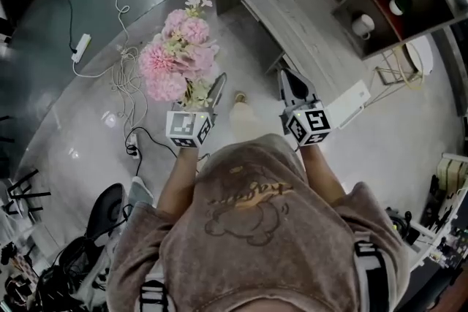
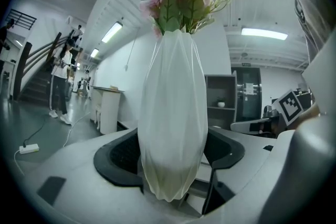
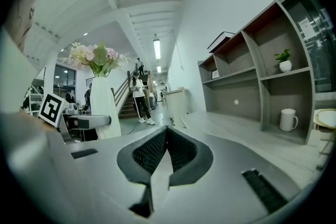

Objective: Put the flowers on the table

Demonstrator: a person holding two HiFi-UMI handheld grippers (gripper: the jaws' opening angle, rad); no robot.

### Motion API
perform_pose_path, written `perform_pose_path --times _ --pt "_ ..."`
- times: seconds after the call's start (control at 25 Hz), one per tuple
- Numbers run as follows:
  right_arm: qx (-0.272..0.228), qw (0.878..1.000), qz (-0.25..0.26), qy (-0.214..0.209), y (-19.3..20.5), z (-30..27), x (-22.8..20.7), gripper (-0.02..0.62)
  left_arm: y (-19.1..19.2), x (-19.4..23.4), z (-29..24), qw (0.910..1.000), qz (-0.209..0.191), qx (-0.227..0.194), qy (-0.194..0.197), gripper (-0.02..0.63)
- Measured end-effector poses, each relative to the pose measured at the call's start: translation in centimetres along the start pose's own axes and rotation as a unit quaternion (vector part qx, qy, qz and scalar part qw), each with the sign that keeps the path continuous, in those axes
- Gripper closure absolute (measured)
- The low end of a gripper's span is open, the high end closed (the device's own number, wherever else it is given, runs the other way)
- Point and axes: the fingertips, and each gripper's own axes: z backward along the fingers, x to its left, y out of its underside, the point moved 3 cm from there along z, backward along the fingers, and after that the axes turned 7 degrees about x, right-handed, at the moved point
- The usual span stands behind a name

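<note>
- Ahead of your chest, your left tool (image 1: 214, 90) clamps the white ribbed vase (image 2: 170, 113) upright, near the long grey wood-grain table (image 1: 292, 4).
- Its mouth holds pink flowers (image 1: 179, 58).
- Your right tool (image 1: 292, 88) is pinched together, empty.

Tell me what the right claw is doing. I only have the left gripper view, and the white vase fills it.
Observer: The right claw is shut on nothing; its own view shows the jaws closed together.
Operator: Give me the table's position.
Observer: In the head view the grey wood-grain table lies ahead and to the right. The white vase and its pink flowers hang over the floor, left of the table's near end.
</note>
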Motion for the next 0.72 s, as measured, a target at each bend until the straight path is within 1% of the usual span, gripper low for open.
perform_pose_path --times 0.12,0.28,0.36,0.6,0.72 --pt "0.000 1.000 0.001 -0.008 -1.9 -2.5 -1.4 0.600 -1.8 0.8 -2.7 1.0000 0.000 -0.005 0.003 0.242" --pt "0.005 1.000 -0.003 -0.020 -5.4 -7.9 -4.6 0.600 -4.9 3.3 -8.7 1.0000 0.002 0.005 0.004 0.242" --pt "0.004 1.000 -0.001 -0.027 -6.6 -10.0 -5.7 0.600 -5.8 4.5 -10.9 1.0000 0.005 0.004 0.004 0.242" --pt "-0.006 0.999 0.016 -0.038 -7.6 -10.6 -6.4 0.600 -6.6 4.4 -11.7 0.9999 0.006 -0.016 -0.001 0.242" --pt "-0.009 0.999 0.021 -0.040 -7.9 -11.8 -7.0 0.601 -6.8 5.0 -12.5 0.9997 0.003 -0.023 -0.005 0.242"
